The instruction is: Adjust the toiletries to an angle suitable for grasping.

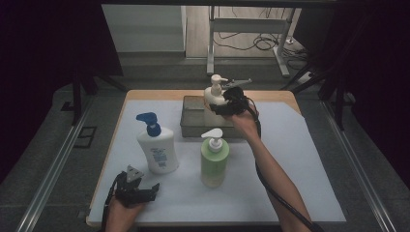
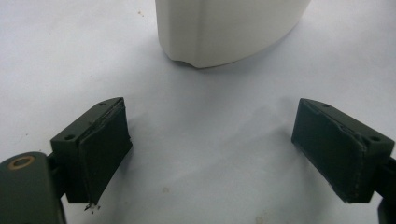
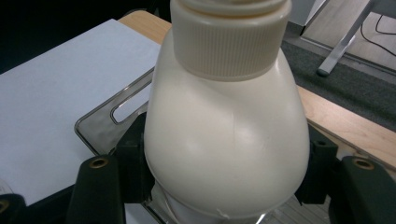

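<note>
A cream pump bottle (image 1: 214,94) stands upright over the grey metal tray (image 1: 192,118), and my right gripper (image 1: 227,107) is shut on its body. The right gripper view has the cream bottle (image 3: 226,149) pressed between both jaws, above the tray's rim (image 3: 100,119). A white bottle with a blue pump (image 1: 155,145) stands left of centre on the white mat. My left gripper (image 1: 153,189) rests low near the front edge, open, just in front of that bottle. Its base (image 2: 224,32) lies beyond the spread jaws. A green bottle with a white pump (image 1: 213,158) stands mid-table.
The white mat (image 1: 300,159) covers a wooden table whose edge (image 1: 270,94) borders the tray at the back. Beyond it are table legs and cables (image 1: 263,43) on the floor. Dark curtains close both sides.
</note>
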`<state>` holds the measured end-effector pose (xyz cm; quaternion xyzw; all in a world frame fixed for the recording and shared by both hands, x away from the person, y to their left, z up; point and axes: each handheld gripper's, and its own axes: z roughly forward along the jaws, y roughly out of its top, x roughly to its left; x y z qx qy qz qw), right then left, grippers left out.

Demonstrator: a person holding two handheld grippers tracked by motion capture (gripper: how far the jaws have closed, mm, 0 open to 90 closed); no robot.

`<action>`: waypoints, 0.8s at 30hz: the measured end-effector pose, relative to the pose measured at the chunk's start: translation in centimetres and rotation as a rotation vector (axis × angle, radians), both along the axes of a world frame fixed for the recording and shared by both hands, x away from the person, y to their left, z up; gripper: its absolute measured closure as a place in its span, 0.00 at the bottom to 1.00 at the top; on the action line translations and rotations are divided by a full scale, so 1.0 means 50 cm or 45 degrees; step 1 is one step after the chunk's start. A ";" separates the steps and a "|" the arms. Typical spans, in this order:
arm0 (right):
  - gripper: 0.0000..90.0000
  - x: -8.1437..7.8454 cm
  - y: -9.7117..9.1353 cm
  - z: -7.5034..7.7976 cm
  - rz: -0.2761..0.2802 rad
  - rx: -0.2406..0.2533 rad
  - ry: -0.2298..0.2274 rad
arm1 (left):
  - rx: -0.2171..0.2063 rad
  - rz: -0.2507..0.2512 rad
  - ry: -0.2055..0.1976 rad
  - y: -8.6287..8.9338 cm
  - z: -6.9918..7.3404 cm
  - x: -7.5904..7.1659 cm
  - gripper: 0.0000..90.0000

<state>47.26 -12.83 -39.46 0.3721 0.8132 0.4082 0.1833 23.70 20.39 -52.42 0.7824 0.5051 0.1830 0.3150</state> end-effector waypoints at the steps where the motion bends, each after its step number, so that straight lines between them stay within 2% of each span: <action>1: 0.41 0.000 0.000 0.000 0.000 0.000 0.000 | 0.000 0.000 0.000 0.000 0.000 0.000 0.12; 11: 0.40 -0.002 -0.015 -0.011 0.014 0.022 0.012 | 0.000 0.000 -0.001 0.000 0.000 0.000 0.12; 14: 0.37 -0.002 -0.018 -0.016 0.061 0.037 0.026 | 0.000 0.000 0.000 0.000 0.000 0.000 0.12; 20: 0.34 -0.008 -0.020 -0.017 0.086 0.006 0.000 | -0.001 0.000 0.000 0.000 0.000 0.000 0.12; 24: 0.32 -0.016 -0.029 -0.013 0.094 0.012 -0.008 | -0.001 0.000 -0.001 0.000 0.000 0.000 0.12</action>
